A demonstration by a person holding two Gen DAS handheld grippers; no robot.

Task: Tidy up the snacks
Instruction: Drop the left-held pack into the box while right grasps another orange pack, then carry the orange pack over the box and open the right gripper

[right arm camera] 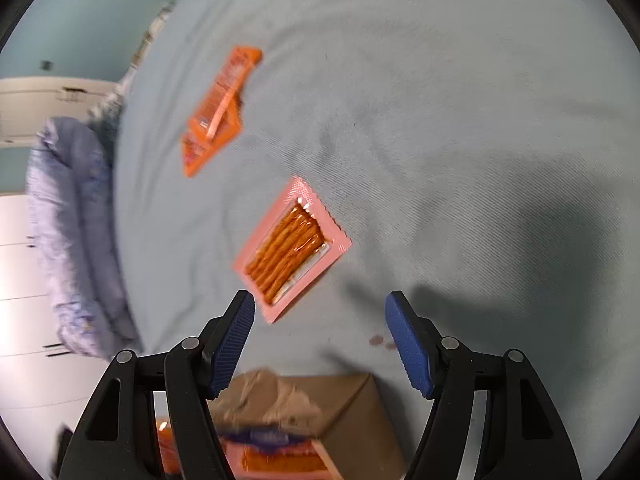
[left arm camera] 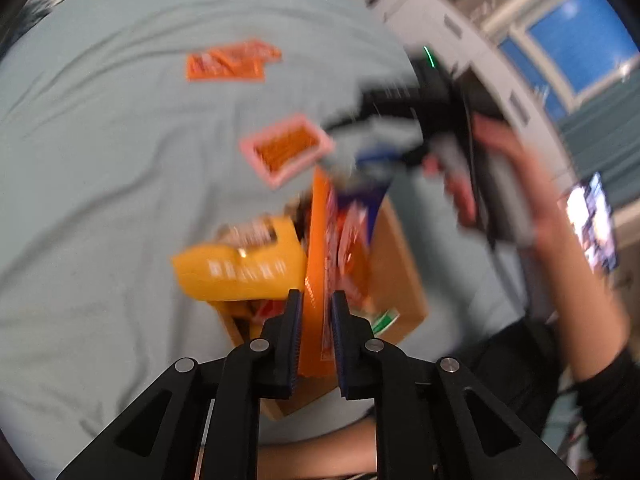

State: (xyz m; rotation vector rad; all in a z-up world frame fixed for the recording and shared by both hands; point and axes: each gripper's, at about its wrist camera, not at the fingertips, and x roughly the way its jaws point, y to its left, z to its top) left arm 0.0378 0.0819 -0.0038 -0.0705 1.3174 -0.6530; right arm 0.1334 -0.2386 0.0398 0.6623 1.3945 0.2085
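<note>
My left gripper (left arm camera: 316, 300) is shut on an orange snack packet (left arm camera: 318, 264) and holds it upright over a cardboard box (left arm camera: 400, 272) that holds a yellow bag (left arm camera: 240, 268) and other snacks. My right gripper (right arm camera: 320, 308) is open and empty, above the box (right arm camera: 352, 412) and short of a pink packet of pretzel sticks (right arm camera: 290, 246) lying on the bed sheet. That pink packet also shows in the left wrist view (left arm camera: 286, 148). Two orange packets (right arm camera: 216, 112) lie farther off on the sheet, also in the left wrist view (left arm camera: 230, 62). The right gripper (left arm camera: 400, 140) appears blurred, held by a hand.
A light blue sheet (right arm camera: 440, 120) covers the bed. A rolled lilac duvet (right arm camera: 76, 240) lies along its left edge. White cabinets (left arm camera: 440, 28) and a window (left arm camera: 580, 40) stand beyond the bed. A lit screen (left arm camera: 592, 224) is at the right.
</note>
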